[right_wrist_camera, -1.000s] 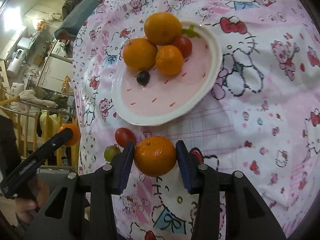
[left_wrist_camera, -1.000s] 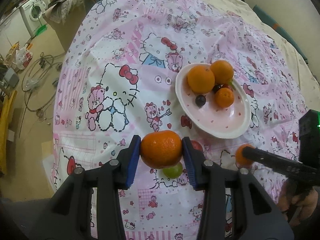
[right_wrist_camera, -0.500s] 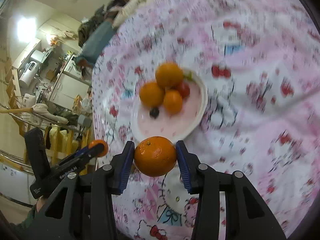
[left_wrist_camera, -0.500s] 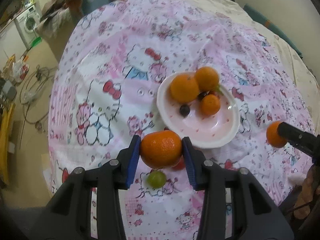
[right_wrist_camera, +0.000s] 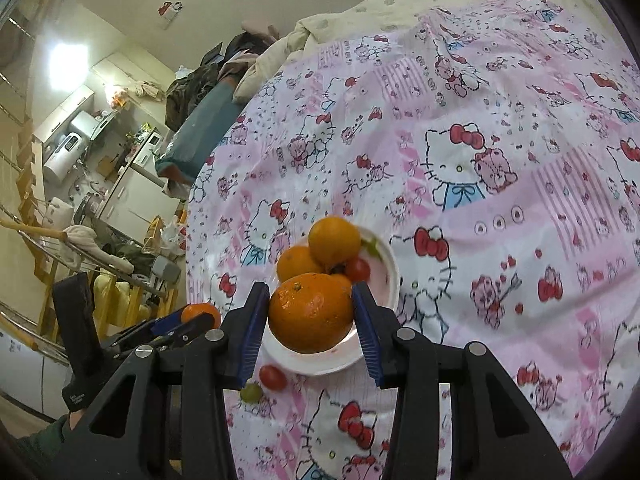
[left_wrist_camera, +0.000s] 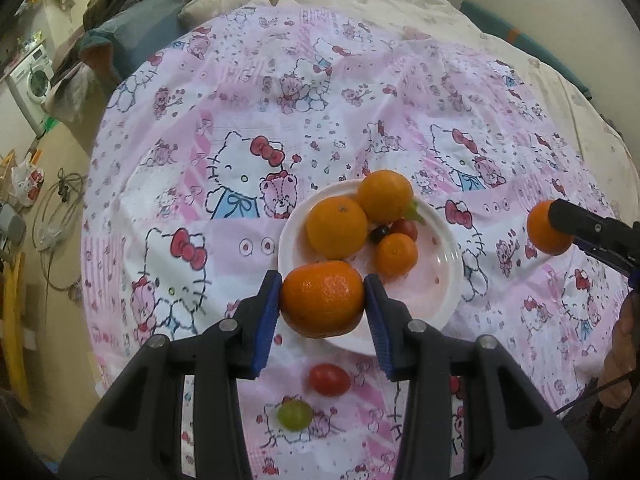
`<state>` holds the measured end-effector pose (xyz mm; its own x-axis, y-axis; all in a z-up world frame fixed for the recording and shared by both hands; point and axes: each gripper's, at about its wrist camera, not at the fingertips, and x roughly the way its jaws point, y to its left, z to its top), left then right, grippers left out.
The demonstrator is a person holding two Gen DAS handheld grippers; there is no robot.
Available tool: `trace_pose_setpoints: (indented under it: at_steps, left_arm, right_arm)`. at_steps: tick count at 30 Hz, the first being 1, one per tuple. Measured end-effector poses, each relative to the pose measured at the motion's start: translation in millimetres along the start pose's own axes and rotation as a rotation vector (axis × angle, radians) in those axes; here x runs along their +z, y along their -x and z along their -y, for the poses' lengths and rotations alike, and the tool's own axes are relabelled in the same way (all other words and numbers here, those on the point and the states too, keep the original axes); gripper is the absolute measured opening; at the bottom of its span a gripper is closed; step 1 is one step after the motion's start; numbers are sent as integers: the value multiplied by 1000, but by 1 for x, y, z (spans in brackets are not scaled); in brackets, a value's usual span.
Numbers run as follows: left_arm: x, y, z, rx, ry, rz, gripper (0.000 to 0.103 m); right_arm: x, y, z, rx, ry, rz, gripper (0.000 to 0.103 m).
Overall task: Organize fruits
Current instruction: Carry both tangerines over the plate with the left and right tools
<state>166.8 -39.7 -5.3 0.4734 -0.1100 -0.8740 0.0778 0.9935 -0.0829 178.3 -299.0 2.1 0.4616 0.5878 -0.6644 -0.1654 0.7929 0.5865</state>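
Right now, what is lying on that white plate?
On the white plate lie three oranges, a red cherry tomato, a dark grape and something green behind them. The near part of the plate is hidden by the orange held in the left gripper's fingers.

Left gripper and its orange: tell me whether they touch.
Touching. The left wrist view shows both blue pads of the left gripper pressed against the sides of the orange, no gap.
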Motion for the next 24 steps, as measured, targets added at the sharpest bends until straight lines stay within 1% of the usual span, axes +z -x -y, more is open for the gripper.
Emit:
trace_pose_setpoints:
  at_steps: [5, 9, 12, 15, 17, 19, 22, 24]
  left_arm:
    - [12, -23, -2, -4, 17, -27, 38]
    - [17, -41, 0, -13, 6, -33, 38]
    - [22, -60, -3, -26, 23, -70, 38]
    - [23, -76, -4, -75, 41, -110, 38]
    - [21, -81, 0, -72, 31, -128, 38]
    - [17, -84, 6, -63, 11, -151, 38]
    - [16, -87, 13, -85, -7, -157, 38]
    - [16, -88, 14, -77, -15, -155, 38]
  right_arm:
    - [12, -19, 7, -8, -1, -22, 45]
    - [19, -32, 13, -20, 0, -44, 45]
    - [23, -42, 20, -18, -21, -64, 45]
    - [25, -53, 28, -15, -45, -90, 45]
    - [25, -60, 32, -17, -57, -104, 45]
    - [23, -71, 36, -15, -69, -137, 45]
    - [19, -83, 36, -28, -62, -169, 45]
    - [17, -89, 36, -30, -58, -184, 45]
